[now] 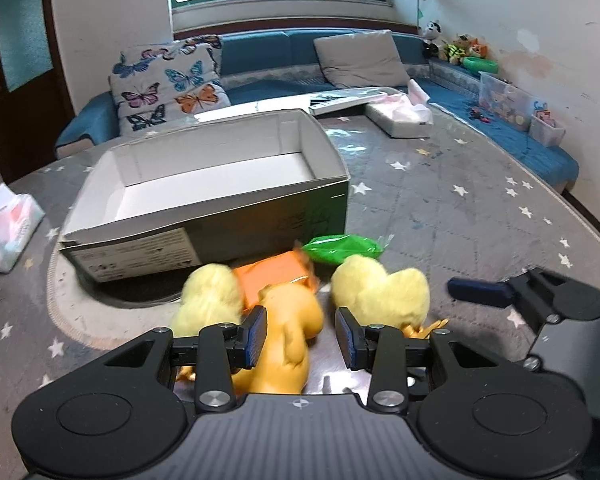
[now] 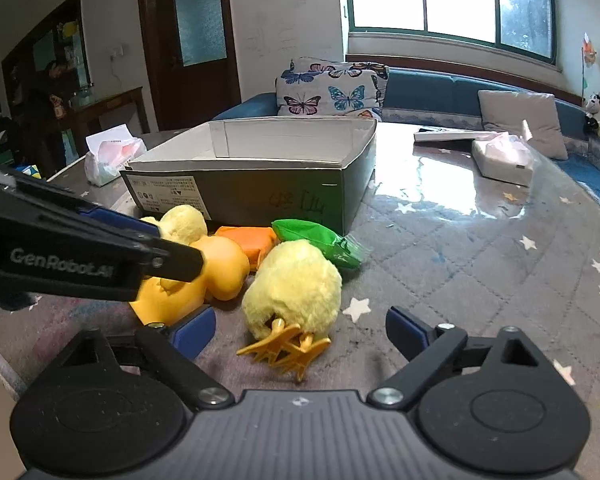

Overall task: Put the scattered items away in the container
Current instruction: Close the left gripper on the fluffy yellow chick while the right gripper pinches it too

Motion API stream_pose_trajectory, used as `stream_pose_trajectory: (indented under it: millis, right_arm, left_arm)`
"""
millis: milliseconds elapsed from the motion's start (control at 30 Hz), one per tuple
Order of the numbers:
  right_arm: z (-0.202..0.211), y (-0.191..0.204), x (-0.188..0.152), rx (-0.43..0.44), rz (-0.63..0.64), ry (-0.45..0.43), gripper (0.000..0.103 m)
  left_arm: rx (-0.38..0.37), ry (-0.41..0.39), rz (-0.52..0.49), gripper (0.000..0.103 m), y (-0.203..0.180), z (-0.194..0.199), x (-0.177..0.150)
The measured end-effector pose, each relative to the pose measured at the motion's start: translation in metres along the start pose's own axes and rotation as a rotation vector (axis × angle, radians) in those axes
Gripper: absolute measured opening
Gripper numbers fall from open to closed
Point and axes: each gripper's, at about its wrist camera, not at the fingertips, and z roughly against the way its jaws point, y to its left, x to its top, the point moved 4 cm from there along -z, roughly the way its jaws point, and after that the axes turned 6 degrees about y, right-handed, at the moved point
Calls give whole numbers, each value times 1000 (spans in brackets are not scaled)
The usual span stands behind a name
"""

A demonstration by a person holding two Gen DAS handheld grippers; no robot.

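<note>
Our left gripper (image 1: 302, 336) clamps the orange rubber duck (image 1: 284, 344). Our right gripper (image 2: 300, 330) gapes around the fluffy yellow chick (image 2: 296, 284), pads clear.

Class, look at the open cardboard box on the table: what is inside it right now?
The cardboard box shows only its bare white floor and inner walls; no toy lies in the visible part. The strip of floor just behind its near wall is hidden in both views, so that part cannot be checked.

Two close wrist views angled down over the table (image 1: 440, 200), both sharing the box (image 1: 204, 216) and toys.
</note>
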Motion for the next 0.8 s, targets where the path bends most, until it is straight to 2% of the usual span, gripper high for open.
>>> stream_pose_trajectory:
  millis: [100, 233, 300, 500, 800]
  right_arm:
    - [-6, -3, 1, 18, -12, 11, 82]
    - [-13, -6, -1, 71, -38, 31, 57]
    - [-14, -9, -3, 96, -53, 37, 50]
    - [-7, -18, -8, 116, -71, 41, 49]
    - [3, -31, -17, 82, -82, 29, 49]
  left_arm:
    - [-41, 26, 11, 40, -1, -7, 9]
    - [-62, 43, 14, 40, -4, -17, 21]
    - [-85, 54, 14, 40, -5, -21, 25]
    - [-157, 126, 48, 40, -9, -42, 34]
    - [-298, 211, 145, 41, -11, -59, 45]
